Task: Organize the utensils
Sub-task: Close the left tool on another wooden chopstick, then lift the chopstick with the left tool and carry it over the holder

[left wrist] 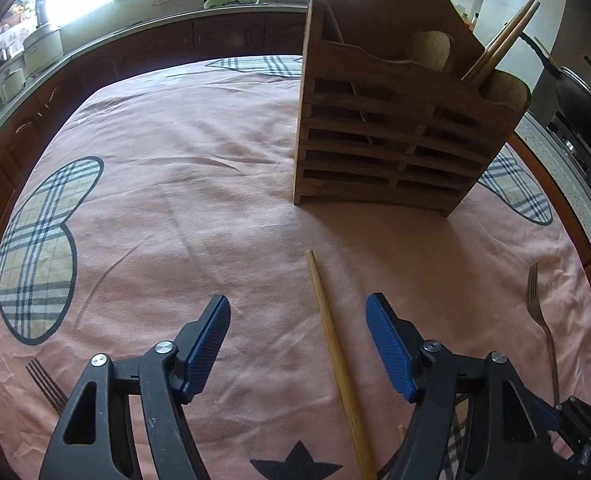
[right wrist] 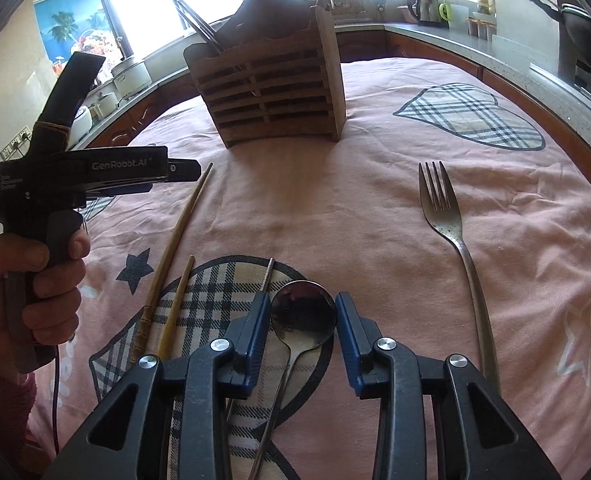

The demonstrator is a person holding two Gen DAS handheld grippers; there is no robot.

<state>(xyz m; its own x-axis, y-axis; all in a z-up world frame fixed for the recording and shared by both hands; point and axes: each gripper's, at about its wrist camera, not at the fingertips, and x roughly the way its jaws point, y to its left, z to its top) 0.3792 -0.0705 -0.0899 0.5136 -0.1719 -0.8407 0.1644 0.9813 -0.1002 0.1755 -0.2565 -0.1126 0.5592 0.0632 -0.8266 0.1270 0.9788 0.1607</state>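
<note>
Since both the left gripper point(left wrist: 298, 338) and right gripper point(right wrist: 303, 334) gape empty, the thin chopstick point(left wrist: 337, 360) or round spoon point(right wrist: 301, 320) could slip on closing.

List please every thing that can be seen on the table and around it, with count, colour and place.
wooden utensil holder: one, brown, slatted, standing at the far middle of the table; chopsticks and metal handles stick out of it
loose chopsticks: at least two, wooden, lying left of the spoon, long one, shorter one
spoon: one, silver, lying between the right gripper's fingers
forks: two lying on the cloth, silver, one right of the spoon, one at the left edge
tablecloth: one, pink with plaid hearts and stars
wok: one, dark, on the stove at the right
left gripper: open, over a chopstick
right gripper: open around the spoon bowl
</note>
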